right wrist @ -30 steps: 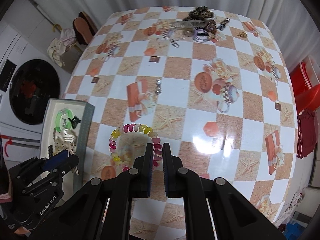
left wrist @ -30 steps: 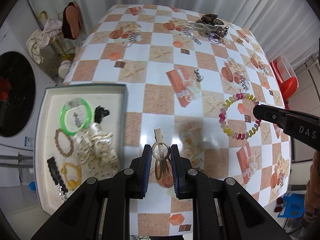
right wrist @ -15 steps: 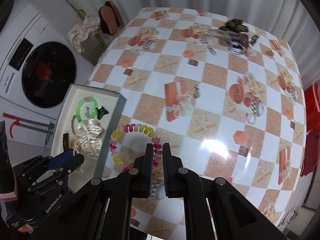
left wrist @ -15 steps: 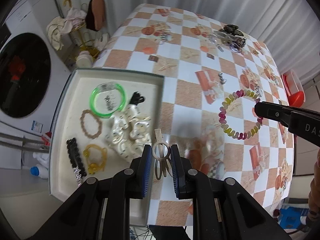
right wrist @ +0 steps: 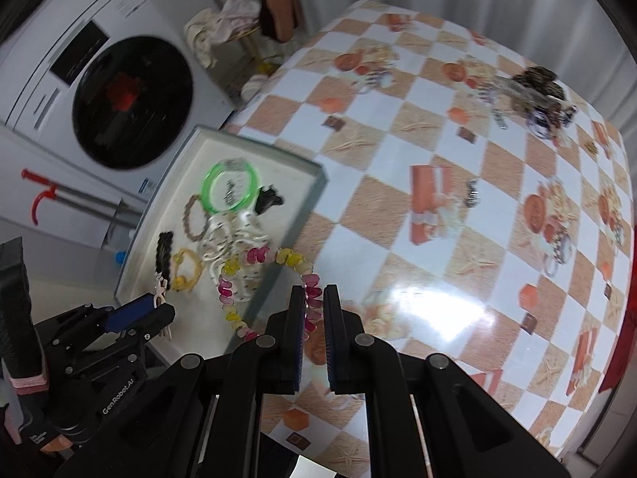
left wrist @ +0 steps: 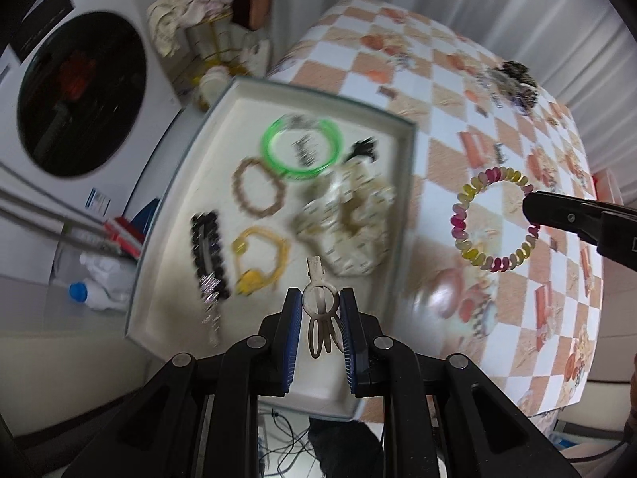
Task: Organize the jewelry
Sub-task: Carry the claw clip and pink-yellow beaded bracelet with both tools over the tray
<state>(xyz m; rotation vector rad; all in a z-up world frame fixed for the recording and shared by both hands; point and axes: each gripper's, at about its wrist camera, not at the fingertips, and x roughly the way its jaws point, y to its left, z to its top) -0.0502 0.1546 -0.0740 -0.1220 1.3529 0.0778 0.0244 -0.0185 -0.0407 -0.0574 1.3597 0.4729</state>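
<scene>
Our left gripper (left wrist: pixel 319 310) is clamped on a hair clip (left wrist: pixel 320 318), its long axis pointing away over the tray (left wrist: pixel 410 183), directly below. Our right gripper (right wrist: pixel 314 302) pinches the coil bracelet (right wrist: pixel 270 279) above the tray's near edge, so the left drops first.

Motion blur smears the tray (left wrist: pixel 406 183) and its contents; beyond the tray, a small heap of trinkets (left wrist: pixel 513 79) on the desk (left wrist: pixel 438 91) is too blurred to identify.
</scene>
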